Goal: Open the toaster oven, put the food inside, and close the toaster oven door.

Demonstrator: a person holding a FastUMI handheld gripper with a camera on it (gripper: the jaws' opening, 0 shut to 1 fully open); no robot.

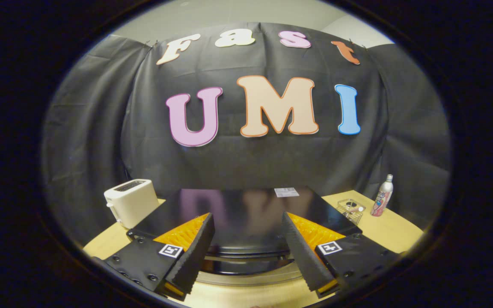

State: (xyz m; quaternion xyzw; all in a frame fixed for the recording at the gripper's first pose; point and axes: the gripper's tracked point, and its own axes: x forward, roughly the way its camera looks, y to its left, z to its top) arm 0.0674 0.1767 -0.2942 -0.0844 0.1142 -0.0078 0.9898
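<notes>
Gripper (246, 256) fingers wide apart, holding nothing, above glossy black box-shaped toaster oven (246, 209) on pale wooden worktop (396, 237). Door seems closed; whole task left.

One black toaster oven (246, 209) sat on the worktop (396, 237), seen from above. One white slot toaster (131, 202) stood at its nine o'clock. At its three o'clock were one wire basket (351, 210) and one bottle (382, 196). One tool (246, 252) showed two fingers, spread apart.
</notes>
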